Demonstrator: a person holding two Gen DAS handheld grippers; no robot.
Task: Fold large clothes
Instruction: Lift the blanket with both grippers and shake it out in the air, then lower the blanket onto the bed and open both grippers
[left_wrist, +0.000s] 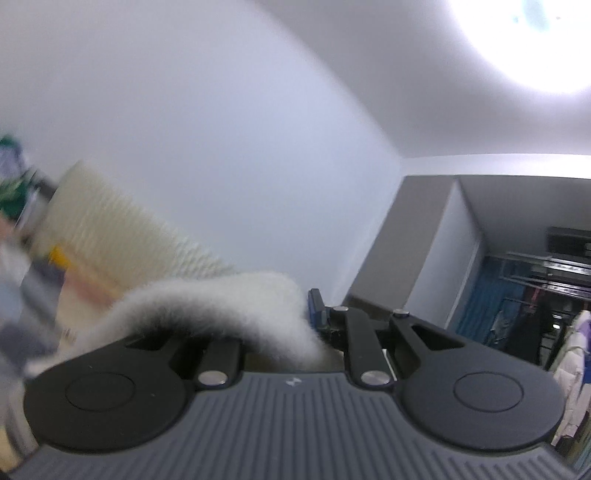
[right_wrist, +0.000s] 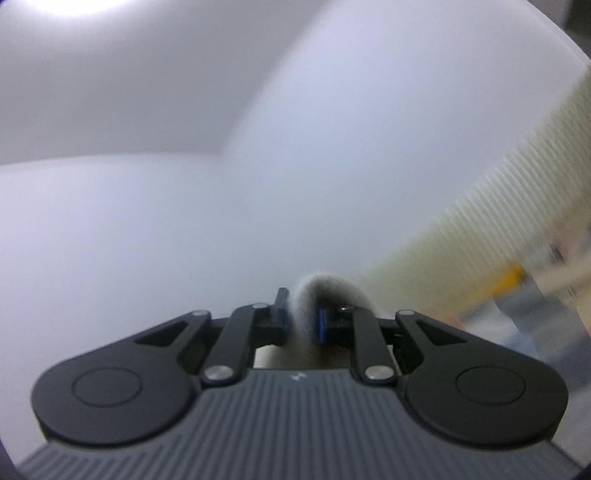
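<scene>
A fluffy white garment (left_wrist: 236, 306) is held up high by both grippers, which point at the wall and ceiling. In the left wrist view my left gripper (left_wrist: 295, 317) is shut on a thick fold of it; the fabric arches over and hides the left finger, while the right finger (left_wrist: 317, 308) with its blue pad shows. In the right wrist view my right gripper (right_wrist: 303, 314) is shut on a narrow bunch of the same garment (right_wrist: 325, 288), which curls over between the blue pads. The rest of the garment hangs below, out of sight.
A cream ribbed panel (left_wrist: 122, 225) stands against the white wall; it also shows in the right wrist view (right_wrist: 498, 206). A doorway with hanging clothes (left_wrist: 535, 314) lies at the right. A ceiling lamp (left_wrist: 535, 33) glares above. Blurred clutter (left_wrist: 22, 229) is at the left.
</scene>
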